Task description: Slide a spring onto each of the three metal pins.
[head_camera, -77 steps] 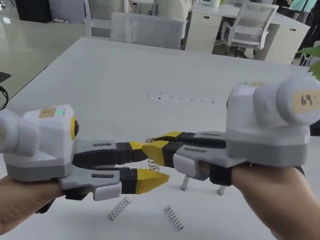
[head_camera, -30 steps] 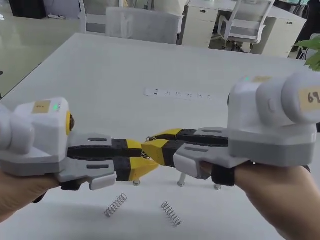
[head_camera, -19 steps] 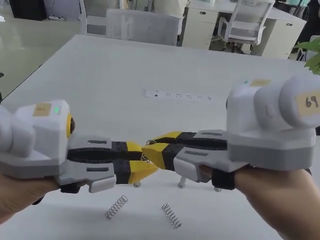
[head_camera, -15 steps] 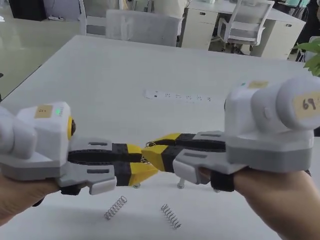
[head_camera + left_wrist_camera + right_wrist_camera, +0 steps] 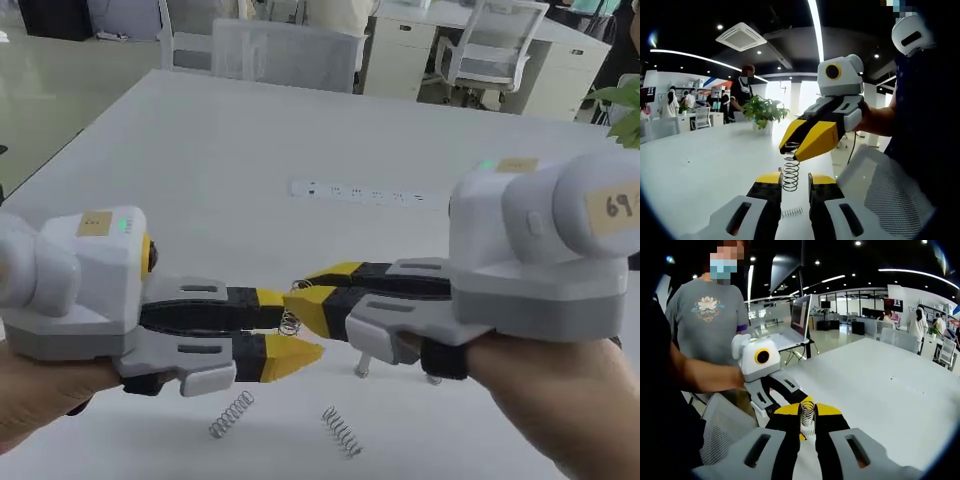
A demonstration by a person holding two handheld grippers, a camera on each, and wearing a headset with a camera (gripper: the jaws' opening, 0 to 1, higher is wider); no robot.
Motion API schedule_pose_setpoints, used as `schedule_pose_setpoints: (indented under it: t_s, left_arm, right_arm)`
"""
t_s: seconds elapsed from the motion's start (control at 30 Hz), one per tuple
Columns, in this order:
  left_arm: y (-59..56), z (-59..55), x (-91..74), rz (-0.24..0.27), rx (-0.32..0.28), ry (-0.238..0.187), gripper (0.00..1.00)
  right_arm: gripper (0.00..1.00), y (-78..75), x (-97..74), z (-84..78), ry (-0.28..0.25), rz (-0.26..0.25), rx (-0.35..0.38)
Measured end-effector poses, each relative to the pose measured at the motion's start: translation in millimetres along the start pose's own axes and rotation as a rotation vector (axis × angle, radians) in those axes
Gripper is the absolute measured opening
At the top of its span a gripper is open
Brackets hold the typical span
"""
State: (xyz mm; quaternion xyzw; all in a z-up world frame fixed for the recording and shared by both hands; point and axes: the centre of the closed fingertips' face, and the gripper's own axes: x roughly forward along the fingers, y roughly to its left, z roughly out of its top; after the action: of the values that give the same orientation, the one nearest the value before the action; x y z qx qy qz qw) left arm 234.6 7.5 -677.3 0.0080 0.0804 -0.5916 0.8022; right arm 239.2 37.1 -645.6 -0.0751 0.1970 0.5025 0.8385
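Where the white table (image 5: 250,150) spreads across the head view, two grippers meet tip to tip in the lower middle of the frame. The left gripper (image 5: 300,323) reaches in from the lower left with its jaws spread apart. A spring (image 5: 790,172) stands in the gap between them, and whether either jaw touches it I cannot tell. The right gripper (image 5: 293,288) comes in from the right, its jaws drawn to a narrow slit and pinching that spring's far end. A power strip (image 5: 365,193) lies across mid-frame, above the grippers. A metal pin (image 5: 362,368) and a second pin (image 5: 435,378) sit on the table under the right gripper's body. Near the bottom edge lie a loose spring (image 5: 232,413) and another loose spring (image 5: 341,432) — apart from each other and from the pins.
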Motion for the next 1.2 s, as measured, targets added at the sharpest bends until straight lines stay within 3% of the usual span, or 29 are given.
schedule_pose_setpoints:
  t_s: [0.6, 1.03, 1.2]
  left_arm:
    - [10.9, -8.6, -13.4, 0.055, -0.021, 0.001, 0.27]
    - [16.3, -20.6, -27.0, 0.093, -0.041, 0.017, 0.32]
    - [18.6, -29.2, -32.5, 0.116, -0.039, 0.045, 0.35]
  right_arm:
    - [0.07, -30.5, -20.3, -0.6, -0.020, -0.079, 0.007]
    - [0.07, -84.2, -55.7, -15.8, -0.014, -0.230, 0.035]
    - [0.07, -107.5, -72.8, -22.5, -0.018, -0.296, 0.055]
